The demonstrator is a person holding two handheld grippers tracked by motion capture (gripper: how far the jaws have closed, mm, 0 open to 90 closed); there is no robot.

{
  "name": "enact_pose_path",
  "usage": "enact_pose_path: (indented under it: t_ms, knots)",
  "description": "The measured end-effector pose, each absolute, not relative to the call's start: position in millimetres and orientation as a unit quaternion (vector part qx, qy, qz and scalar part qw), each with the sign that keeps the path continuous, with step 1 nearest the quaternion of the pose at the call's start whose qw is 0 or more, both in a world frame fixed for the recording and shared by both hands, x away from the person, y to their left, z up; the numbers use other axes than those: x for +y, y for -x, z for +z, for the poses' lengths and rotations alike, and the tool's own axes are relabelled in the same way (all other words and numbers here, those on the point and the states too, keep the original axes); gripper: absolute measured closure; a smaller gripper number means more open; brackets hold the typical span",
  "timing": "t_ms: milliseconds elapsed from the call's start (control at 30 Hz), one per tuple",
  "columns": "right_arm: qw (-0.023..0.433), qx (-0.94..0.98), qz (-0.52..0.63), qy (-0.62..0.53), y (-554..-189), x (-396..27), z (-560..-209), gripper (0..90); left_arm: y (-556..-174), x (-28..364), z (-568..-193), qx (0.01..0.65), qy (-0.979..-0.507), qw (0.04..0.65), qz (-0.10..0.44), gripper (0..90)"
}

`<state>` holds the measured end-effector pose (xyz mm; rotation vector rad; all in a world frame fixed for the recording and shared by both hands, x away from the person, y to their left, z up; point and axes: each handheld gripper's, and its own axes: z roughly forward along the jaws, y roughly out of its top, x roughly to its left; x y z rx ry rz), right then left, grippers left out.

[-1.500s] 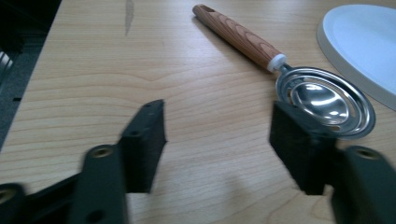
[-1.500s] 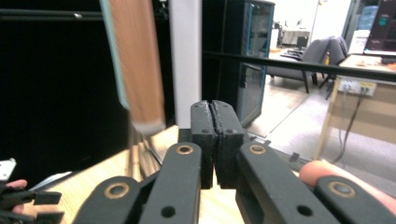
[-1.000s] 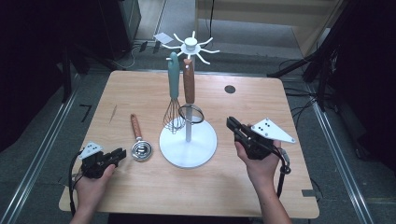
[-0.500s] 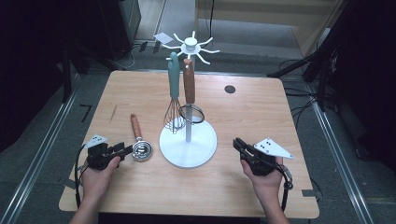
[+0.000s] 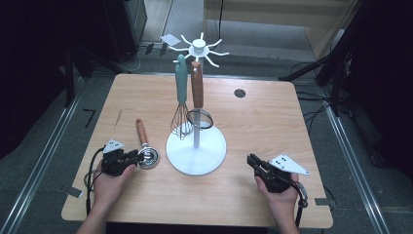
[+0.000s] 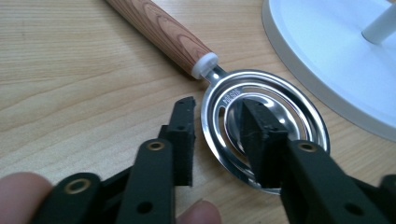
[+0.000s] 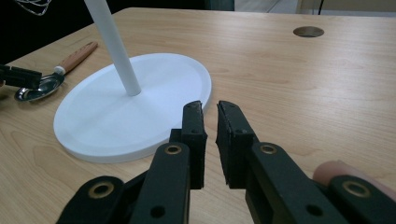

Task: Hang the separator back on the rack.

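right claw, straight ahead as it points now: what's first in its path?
Most likely the white round base of the utensil stand: the right claw, nearly closed and empty, points low across the table at the base's near rim. Depth is unclear; it might slip just past the edge.

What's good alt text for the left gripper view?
The left gripper straddles the near rim of a slotted steel spoon head lying on the wooden table, one jaw inside the bowl. Its wooden handle runs up-left; a white stand base sits right.
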<state>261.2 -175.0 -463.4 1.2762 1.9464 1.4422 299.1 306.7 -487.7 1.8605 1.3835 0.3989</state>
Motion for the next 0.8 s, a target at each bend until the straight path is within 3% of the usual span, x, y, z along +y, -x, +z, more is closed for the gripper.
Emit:
enact_pose_path:
  t_ms: [233,800]
  knots:
    - [0.198,0.698,0.517,-0.455,-259,-169,-465,82.9,-288,306,-487,0.544,-0.731,0.388,0.140,72.5]
    - [0.182,0.712,0.517,-0.440,-249,-155,-468,82.9,-238,282,-485,0.546,-0.737,0.373,0.137,72.6]
